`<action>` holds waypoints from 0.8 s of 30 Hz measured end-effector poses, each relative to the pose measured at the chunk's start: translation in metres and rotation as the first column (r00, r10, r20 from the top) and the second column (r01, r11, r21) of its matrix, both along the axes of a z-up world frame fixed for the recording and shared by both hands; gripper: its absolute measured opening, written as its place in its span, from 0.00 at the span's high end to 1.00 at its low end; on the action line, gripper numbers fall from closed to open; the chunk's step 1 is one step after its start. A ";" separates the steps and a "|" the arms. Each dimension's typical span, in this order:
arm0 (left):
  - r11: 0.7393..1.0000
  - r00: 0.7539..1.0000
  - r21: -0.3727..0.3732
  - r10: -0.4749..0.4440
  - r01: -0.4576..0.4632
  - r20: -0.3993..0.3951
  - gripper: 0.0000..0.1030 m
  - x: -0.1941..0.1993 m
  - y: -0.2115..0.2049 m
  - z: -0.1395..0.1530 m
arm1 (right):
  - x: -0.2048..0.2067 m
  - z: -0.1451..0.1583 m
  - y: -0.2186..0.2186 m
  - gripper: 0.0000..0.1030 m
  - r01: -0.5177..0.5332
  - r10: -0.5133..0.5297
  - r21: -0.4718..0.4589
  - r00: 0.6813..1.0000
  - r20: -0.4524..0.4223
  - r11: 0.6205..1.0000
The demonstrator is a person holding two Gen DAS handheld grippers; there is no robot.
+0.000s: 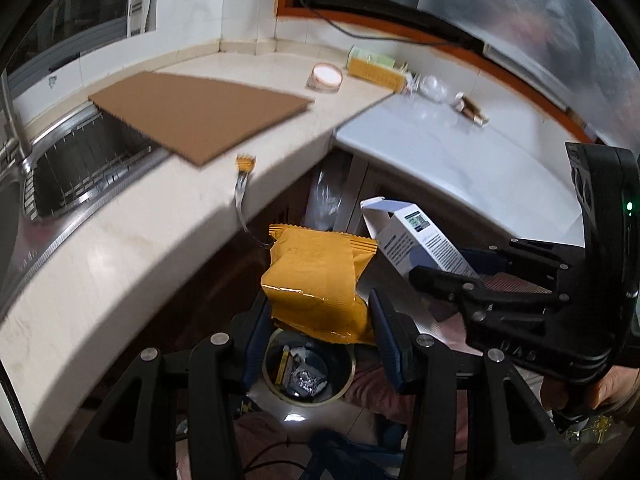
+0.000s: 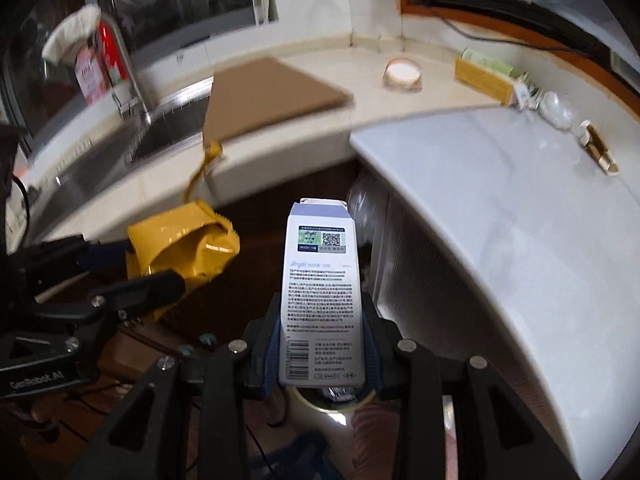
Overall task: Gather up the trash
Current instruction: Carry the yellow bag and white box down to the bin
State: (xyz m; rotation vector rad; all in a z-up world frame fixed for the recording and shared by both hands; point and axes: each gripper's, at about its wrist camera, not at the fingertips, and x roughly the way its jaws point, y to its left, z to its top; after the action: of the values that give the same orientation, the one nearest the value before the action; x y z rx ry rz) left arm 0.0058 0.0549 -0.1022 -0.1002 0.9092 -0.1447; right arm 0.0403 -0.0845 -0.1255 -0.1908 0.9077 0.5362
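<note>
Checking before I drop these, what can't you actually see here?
- Round trash bin: left wrist view, top hidden by crinkled yellow snack bag; right wrist view, nearly all hidden by white printed carton.
- Carton's small print: too small.
- Small brown item on white counter: blurred.

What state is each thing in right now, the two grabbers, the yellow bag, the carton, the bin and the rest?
Left gripper: jaws shut on the yellow bag.
Yellow bag: crumpled, held above the bin.
Right gripper: jaws shut on the carton.
Carton: top flap open, held upright.
Trash bin: open, partly filled.
Cardboard sheet: flat, overhanging the sink.
</note>
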 end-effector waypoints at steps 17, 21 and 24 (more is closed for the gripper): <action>0.999 0.980 -0.018 0.028 -0.032 -0.197 0.55 0.022 -0.004 -0.132 | 0.030 -0.133 -0.004 0.66 0.058 -0.085 -0.156 0.980 -0.177 0.986; 0.999 0.977 -0.023 0.024 -0.030 -0.212 0.55 0.035 -0.006 -0.157 | 0.041 -0.160 -0.005 0.66 0.074 -0.110 -0.166 0.970 -0.217 0.983; 0.999 0.972 -0.026 0.018 -0.025 -0.235 0.55 0.047 -0.008 -0.178 | 0.051 -0.182 -0.002 0.66 0.075 -0.119 -0.189 0.966 -0.231 0.979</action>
State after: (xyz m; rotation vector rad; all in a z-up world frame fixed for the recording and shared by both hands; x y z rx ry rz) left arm 0.0529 0.0470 -0.2801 -0.1560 1.1420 -0.1274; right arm 0.0918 -0.0868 -0.3080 -0.2455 1.1984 0.3909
